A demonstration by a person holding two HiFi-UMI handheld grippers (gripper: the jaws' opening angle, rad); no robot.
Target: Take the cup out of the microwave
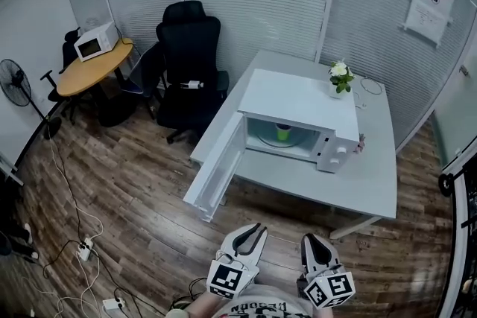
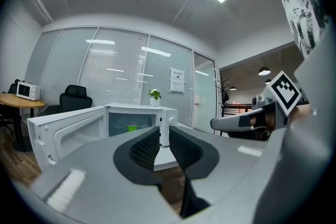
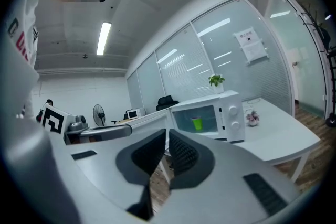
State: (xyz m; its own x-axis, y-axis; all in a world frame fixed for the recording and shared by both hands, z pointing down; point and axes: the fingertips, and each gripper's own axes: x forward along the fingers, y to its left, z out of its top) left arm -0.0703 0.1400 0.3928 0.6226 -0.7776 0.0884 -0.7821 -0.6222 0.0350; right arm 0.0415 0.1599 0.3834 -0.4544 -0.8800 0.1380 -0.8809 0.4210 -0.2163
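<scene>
The green cup (image 1: 283,132) shows only as a small, blurry shape on the glass turntable inside the boxy white microwave (image 1: 298,102). It is well ahead of both tools, and the microwave's door (image 1: 218,169) hangs open on the left gripper's (image 2: 164,136) side. The left and the right gripper (image 3: 167,140) each hold ribbed black pads a narrow slit apart, gripping nothing.

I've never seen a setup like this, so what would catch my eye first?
A white microwave sits on the pale table mid-room, its door swung wide open, a green cup inside. At the bottom of the head view, the left gripper and right gripper point toward it.
</scene>
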